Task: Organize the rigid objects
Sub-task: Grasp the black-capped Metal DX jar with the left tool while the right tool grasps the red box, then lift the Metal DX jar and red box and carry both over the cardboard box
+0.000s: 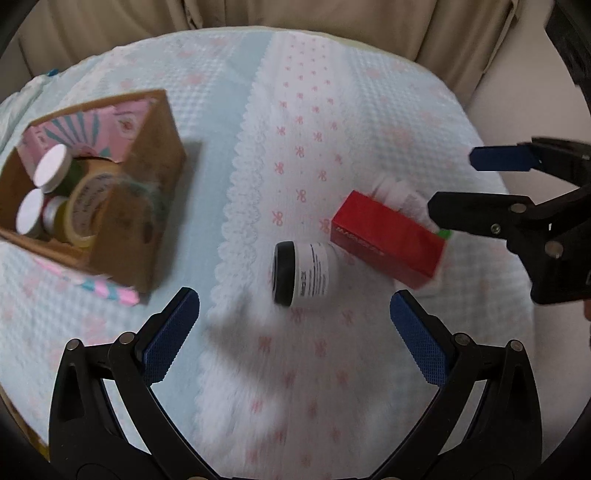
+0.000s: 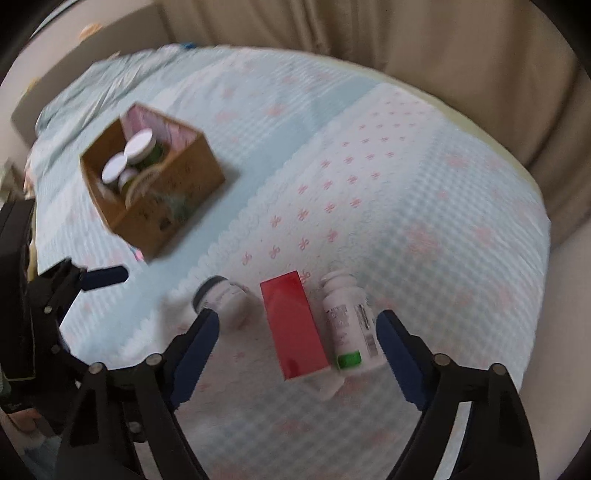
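Observation:
A white jar with a black lid [image 1: 303,273] lies on its side on the quilted cloth, just ahead of my open, empty left gripper [image 1: 295,325]. To its right lies a red box [image 1: 388,240], with a white bottle [image 1: 395,192] behind it. In the right wrist view the red box [image 2: 295,325] and the white bottle with a green label patch [image 2: 349,325] lie side by side between the fingers of my open, empty right gripper [image 2: 297,345]. The black-lidded jar [image 2: 221,295] lies by its left finger. A cardboard box [image 1: 110,192] holds several jars and a tape roll.
The cardboard box [image 2: 155,184] stands at the left on the light blue and white quilt [image 1: 332,110]. Beige curtains [image 1: 332,14] hang behind the rounded far edge. My right gripper [image 1: 454,184] shows at the right of the left wrist view.

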